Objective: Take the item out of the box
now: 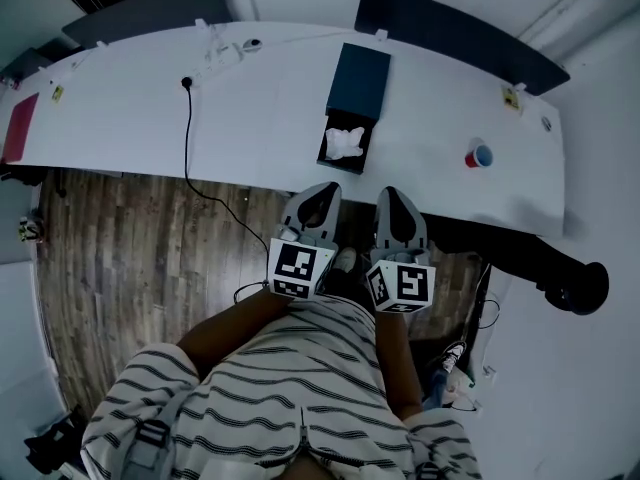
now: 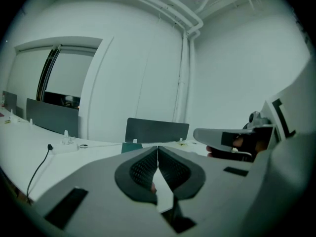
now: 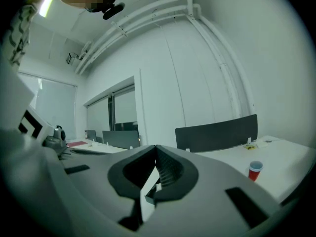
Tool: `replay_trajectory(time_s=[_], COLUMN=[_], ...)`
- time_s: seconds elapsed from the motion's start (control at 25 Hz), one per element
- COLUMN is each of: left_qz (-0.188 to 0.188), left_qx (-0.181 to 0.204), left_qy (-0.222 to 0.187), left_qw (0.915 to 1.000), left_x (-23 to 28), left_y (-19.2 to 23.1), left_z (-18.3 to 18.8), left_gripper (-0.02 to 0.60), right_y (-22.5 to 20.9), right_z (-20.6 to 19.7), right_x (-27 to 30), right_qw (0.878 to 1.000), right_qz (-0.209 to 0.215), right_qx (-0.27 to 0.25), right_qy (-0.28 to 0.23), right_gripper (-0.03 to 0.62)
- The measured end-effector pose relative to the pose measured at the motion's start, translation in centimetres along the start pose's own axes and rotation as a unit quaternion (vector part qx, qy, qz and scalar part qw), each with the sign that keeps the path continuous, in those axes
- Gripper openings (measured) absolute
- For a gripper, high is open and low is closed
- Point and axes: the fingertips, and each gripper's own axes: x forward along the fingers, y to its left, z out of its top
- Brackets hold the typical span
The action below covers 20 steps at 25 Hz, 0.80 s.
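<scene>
On the white table (image 1: 150, 108) an open black box (image 1: 328, 152) holds a crumpled white item (image 1: 345, 142). Its dark blue lid (image 1: 358, 80) lies just behind it. Both grippers hover short of the table's near edge, pointing at the box. My left gripper (image 1: 322, 190) is shut and empty, its pads meeting at the tips (image 2: 158, 149). To its right, my right gripper (image 1: 395, 196) is also shut with nothing in it (image 3: 156, 149). In the left gripper view the blue lid (image 2: 130, 144) shows low over the jaws.
A red cup (image 1: 480, 155) (image 3: 255, 171) stands on the table right of the box. A black cable (image 1: 188, 128) runs off the near edge at left. A red folder (image 1: 20, 126) lies at the far left. Dark partitions (image 1: 450, 33) line the far edge. Below is wooden floor (image 1: 120, 258).
</scene>
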Motion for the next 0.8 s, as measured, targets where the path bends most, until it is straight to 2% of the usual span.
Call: replay_trajectory(time_s=[0.36, 0.8], left_qz=[0.047, 0.071], left_qx=[-0.020, -0.021], left_qy=[0.023, 0.077], left_qw=[0.9985, 0.9943], left_x=[3.7, 7.4], left_y=[0.7, 1.2], left_z=[-0.8, -4.5], left_gripper=[0.025, 0.025], right_y=[-1.7, -3.9], right_z=[-0.9, -4.0], right_x=[1.7, 3.2], right_qw=[0.999, 0.997], right_qz=[0.035, 0.048], right_qx=[0.003, 0.014], right_qy=[0.024, 0.059], right_gripper=[0.017, 0.017])
